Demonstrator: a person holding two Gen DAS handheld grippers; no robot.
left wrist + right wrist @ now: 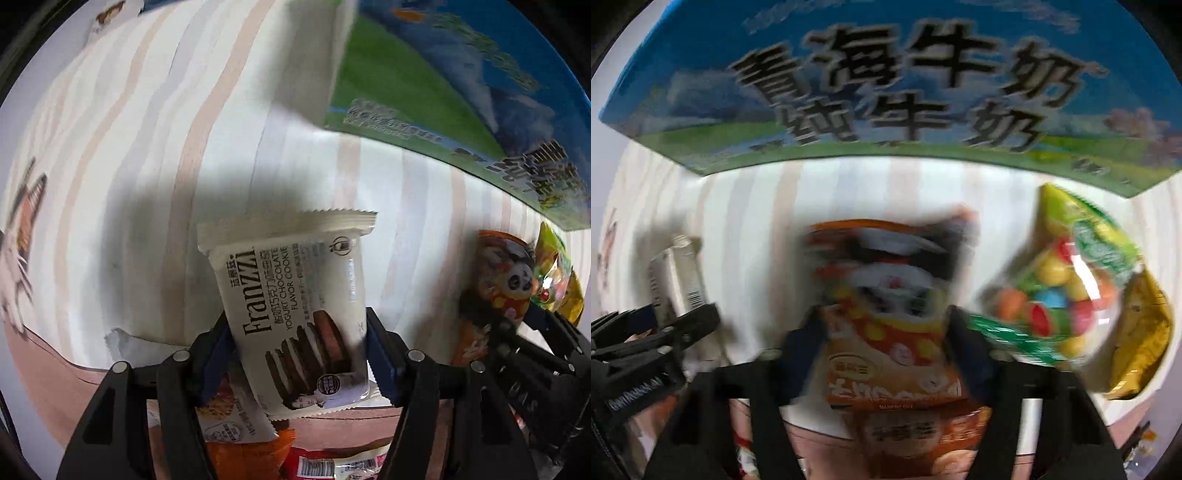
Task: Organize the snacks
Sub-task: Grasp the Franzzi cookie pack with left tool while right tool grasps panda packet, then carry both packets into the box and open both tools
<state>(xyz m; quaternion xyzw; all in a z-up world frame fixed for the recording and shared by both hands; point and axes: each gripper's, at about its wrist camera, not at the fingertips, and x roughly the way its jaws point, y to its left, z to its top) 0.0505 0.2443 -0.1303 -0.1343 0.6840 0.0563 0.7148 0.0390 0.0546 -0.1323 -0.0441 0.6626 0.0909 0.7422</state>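
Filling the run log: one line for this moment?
left gripper: shut on Franzzi cookie pack | right gripper: shut on orange panda snack bag | both lifted

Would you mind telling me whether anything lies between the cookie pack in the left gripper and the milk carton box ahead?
Nothing visible does. The Franzzi cookie pack is held in the left gripper, and only bare striped cloth separates it from the blue milk box.

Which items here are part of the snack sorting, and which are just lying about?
In the job: Franzzi cookie pack in left hand-held gripper; orange panda snack bag in right hand-held gripper; candy bag; yellow packet.
Lying about: milk carton box; striped tablecloth.
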